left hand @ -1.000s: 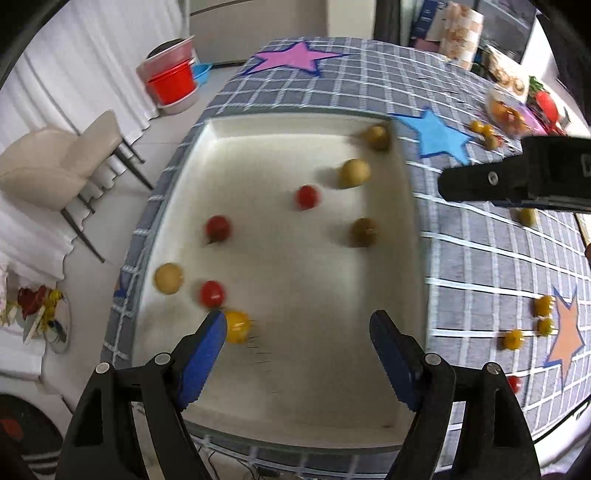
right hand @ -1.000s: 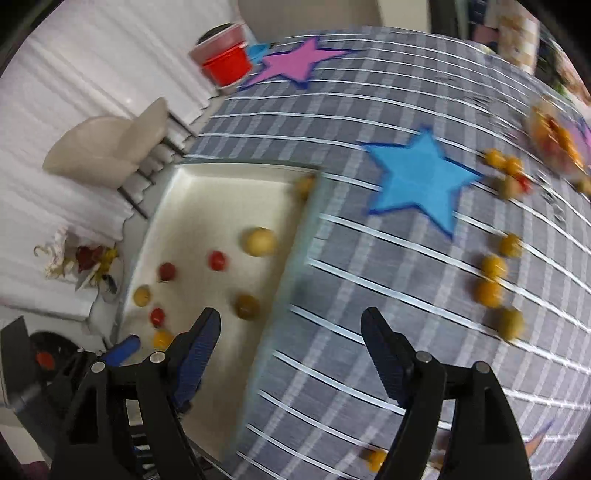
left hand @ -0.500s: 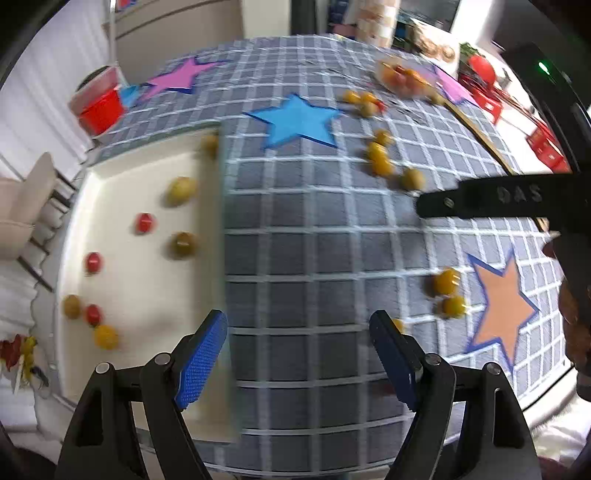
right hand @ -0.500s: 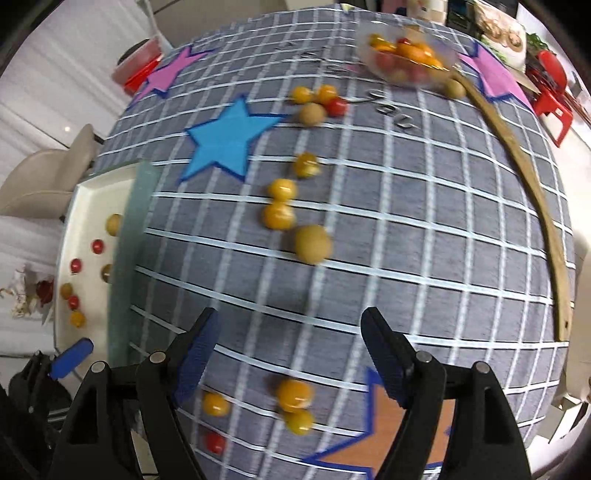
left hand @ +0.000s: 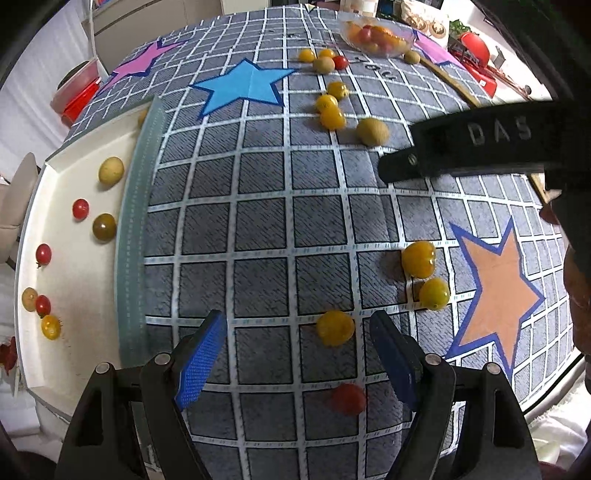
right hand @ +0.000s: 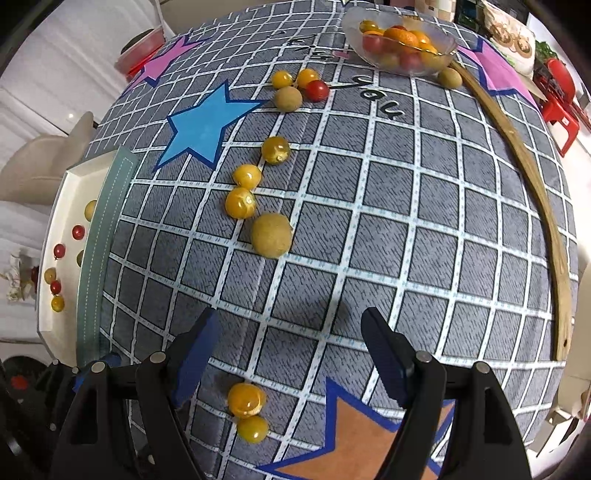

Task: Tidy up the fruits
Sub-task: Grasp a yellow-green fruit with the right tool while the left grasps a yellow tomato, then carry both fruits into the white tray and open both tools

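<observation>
Hovering above the checked surface (left hand: pixel 258 229), left tongs (left hand: pixel 295 354) open and empty, a yellow tomato (left hand: pixel 335 327) lying between the pads; white tray (left hand: pixel 33 229) at the left edge holds more fruit. Right view: right tongs (right hand: pixel 286 350) open, empty; glass bowl (right hand: pixel 354 26) of fruit at the far edge.

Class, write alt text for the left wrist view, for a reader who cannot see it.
The open left gripper hovers over a yellow tomato on a grey checked tablecloth strewn with small fruits. A white tray at left holds more fruits; the right gripper's black finger enters from the right.
</observation>
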Demonstrator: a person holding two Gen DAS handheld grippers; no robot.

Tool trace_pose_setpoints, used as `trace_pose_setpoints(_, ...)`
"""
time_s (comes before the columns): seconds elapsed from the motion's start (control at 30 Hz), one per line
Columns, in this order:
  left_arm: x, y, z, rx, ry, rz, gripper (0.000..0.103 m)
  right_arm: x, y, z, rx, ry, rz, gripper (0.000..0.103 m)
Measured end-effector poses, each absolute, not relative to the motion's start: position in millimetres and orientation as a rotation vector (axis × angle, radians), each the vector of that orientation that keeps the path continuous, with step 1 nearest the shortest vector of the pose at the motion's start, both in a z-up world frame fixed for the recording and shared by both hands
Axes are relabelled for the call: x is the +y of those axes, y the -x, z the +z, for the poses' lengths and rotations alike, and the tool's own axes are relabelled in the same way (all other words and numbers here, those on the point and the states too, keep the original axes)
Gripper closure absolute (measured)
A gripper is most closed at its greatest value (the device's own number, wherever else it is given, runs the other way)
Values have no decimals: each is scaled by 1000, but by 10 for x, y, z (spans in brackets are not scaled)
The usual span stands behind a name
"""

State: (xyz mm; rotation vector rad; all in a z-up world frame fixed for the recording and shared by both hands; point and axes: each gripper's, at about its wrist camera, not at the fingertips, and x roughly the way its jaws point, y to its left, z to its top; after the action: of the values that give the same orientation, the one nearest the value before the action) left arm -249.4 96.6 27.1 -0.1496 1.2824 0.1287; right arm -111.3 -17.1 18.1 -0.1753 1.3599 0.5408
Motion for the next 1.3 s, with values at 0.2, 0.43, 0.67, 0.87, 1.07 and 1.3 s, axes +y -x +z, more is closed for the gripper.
trace_pose_setpoints(0.2, 899, 2466, 208, 1295, 152, 148, 25, -16, 1017, 128, 1325, 210, 560, 25)
trace_pose_setpoints(0.43, 850, 2444, 170, 1307, 173, 155, 42, 151, 929, 80, 1294, 252, 573, 42)
trace_pose_setpoints(0.67, 680, 2435, 215, 1292, 173, 114, 80, 235, 851, 81, 1282, 270, 569, 74)
trace_pose_setpoints(0.87, 848, 2455, 256, 1291, 317, 57, 82, 137, 906, 124, 1303, 212, 580, 74)
trace_pose_setpoints(1.07, 1032, 2459, 338, 1279, 364, 50, 82, -37, 1083, 227, 1316, 169, 589, 74)
trace_pose_setpoints(1.3, 1246, 2462, 491, 1242, 363, 60, 82, -88, 1261, 314, 1333, 145, 599, 74)
